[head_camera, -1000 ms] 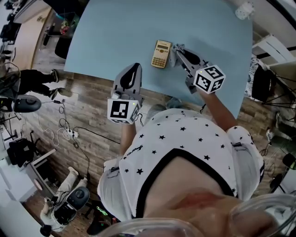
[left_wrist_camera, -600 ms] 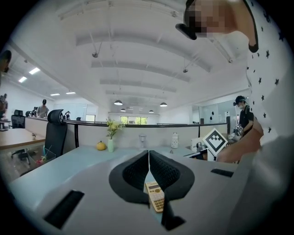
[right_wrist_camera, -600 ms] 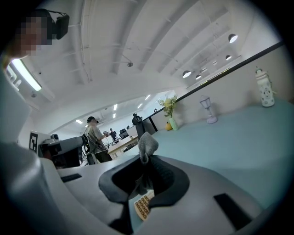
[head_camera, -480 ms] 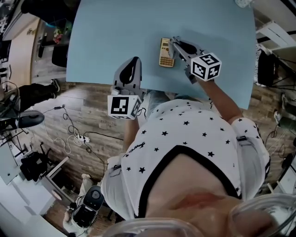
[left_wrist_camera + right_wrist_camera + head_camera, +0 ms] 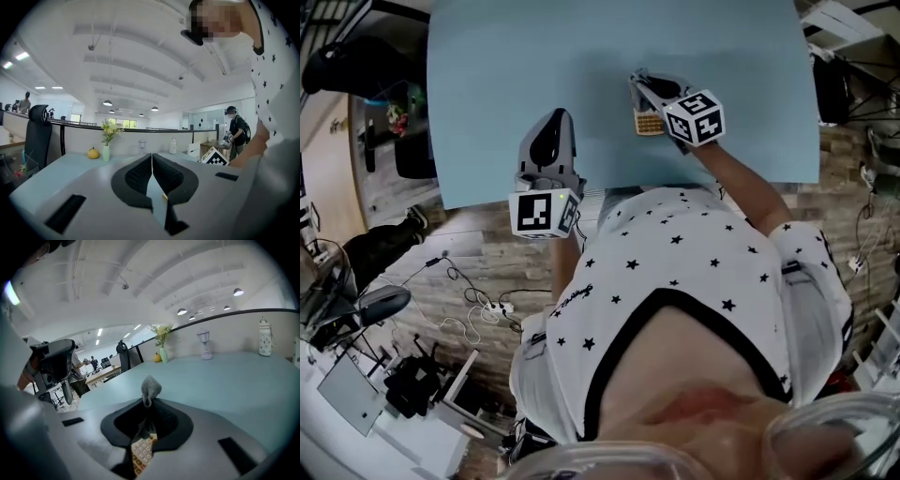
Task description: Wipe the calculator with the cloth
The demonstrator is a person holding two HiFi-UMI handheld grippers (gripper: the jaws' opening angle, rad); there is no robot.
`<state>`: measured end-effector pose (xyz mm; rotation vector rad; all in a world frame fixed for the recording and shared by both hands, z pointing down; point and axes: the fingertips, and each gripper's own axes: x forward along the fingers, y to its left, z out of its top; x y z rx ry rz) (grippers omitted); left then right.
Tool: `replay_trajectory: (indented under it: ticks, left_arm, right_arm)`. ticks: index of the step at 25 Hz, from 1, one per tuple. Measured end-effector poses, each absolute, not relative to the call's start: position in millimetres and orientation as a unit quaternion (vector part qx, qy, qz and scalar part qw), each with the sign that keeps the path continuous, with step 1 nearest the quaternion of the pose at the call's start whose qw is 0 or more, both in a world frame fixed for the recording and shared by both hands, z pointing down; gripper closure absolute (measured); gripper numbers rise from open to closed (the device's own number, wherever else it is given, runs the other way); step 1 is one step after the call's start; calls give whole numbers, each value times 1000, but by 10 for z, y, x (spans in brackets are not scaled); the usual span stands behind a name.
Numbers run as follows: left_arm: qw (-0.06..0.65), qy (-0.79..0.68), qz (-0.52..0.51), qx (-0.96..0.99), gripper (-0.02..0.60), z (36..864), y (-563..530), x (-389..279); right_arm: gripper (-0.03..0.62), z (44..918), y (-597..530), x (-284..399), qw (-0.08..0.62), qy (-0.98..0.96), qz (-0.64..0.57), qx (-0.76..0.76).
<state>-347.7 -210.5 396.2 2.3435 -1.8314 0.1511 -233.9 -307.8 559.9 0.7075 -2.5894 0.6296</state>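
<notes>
A beige calculator (image 5: 647,123) lies on the light blue table (image 5: 487,84), mostly covered by my right gripper (image 5: 637,81). That gripper is shut on a small grey cloth (image 5: 151,387), which pokes out past the fingertips. In the right gripper view the calculator's keys (image 5: 140,453) show just beneath the right gripper (image 5: 149,401). My left gripper (image 5: 554,116) hovers at the table's near edge, left of the calculator. In its own view the left gripper (image 5: 151,157) is shut with nothing in it.
Along the table's far side stand a vase of flowers (image 5: 107,140), a yellow fruit-shaped object (image 5: 93,153), a small lamp (image 5: 205,345) and a white lantern-like bottle (image 5: 265,343). An office chair (image 5: 37,136) is at the left. A person (image 5: 236,131) stands far off.
My right gripper, with the cloth, has moved left onto the calculator and now covers most of it. The left gripper stays at the near table edge.
</notes>
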Motion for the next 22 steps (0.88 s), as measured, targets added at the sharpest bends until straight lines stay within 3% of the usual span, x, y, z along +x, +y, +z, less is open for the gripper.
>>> replay_trajectory:
  ticks: [10,22]
  left_arm:
    - [85,-583,36,807,552,3997,-2245,-3634]
    - [78,-561,41,823,552,3988,-2379,-3590]
  right_arm:
    - [549,6029,-3099,-2413,262,-900,205,281]
    - [549,6102,-3196,-2074,276,-884,192,324]
